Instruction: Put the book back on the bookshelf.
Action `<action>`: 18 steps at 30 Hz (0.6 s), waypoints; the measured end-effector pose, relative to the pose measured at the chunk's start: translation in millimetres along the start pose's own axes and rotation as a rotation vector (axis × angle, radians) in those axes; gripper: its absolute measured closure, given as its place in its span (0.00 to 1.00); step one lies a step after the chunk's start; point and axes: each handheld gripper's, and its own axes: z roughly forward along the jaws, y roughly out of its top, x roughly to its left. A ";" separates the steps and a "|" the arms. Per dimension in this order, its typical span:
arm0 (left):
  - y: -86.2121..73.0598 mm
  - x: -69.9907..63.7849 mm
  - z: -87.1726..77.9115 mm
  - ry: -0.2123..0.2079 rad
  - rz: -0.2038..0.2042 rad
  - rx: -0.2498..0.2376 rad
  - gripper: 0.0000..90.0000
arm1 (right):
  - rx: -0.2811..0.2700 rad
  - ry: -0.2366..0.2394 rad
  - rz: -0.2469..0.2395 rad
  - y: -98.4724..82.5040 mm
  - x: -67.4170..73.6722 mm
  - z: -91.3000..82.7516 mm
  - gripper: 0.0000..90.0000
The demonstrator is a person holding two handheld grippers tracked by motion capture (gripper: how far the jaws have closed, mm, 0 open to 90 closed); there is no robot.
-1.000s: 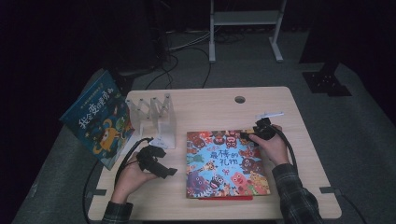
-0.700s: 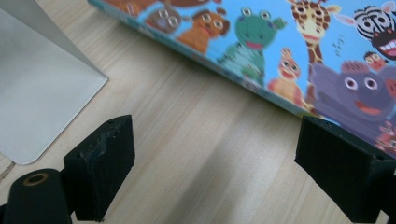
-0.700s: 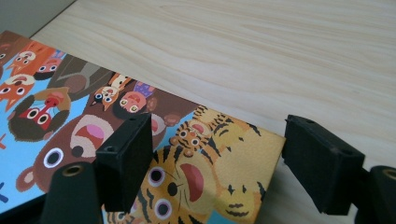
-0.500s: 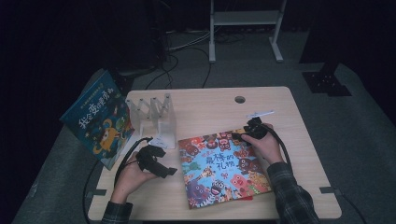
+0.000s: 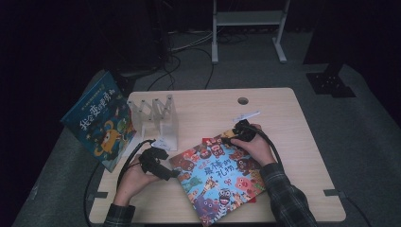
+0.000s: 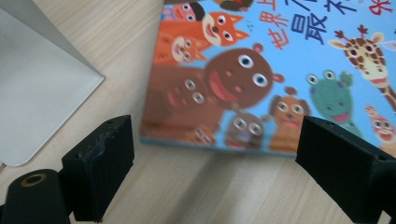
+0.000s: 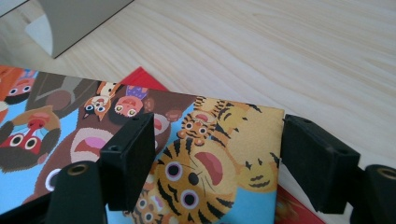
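A picture book (image 5: 218,177) with a blue cover crowded with cartoon animals is laid flat and closed on the table, skewed diagonally, a red sheet showing beneath its edge.

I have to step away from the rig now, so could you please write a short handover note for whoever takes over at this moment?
Left gripper: open, low over the table at the near-left edge of the animal picture book, not gripping it.
Right gripper: open, jaws straddling the book's far corner with the tiger, not closed on it.
Things: the book lies flat and askew on the wooden table, on top of a red book. The clear book rack stands at far left; a blue picture book leans beside the table.
Done: nothing racked.
Left: probably grip the book and stand it in the rack.
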 end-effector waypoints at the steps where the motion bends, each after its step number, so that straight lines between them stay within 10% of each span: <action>1: 0.2 0.1 0.6 0.000 0.001 0.003 0.12 | 0.003 0.005 -0.010 1.4 2.4 1.7 0.29; 18: 4.9 -8.4 18.5 -0.032 0.013 0.039 0.12 | 0.031 0.077 -0.085 16.5 35.0 20.2 0.34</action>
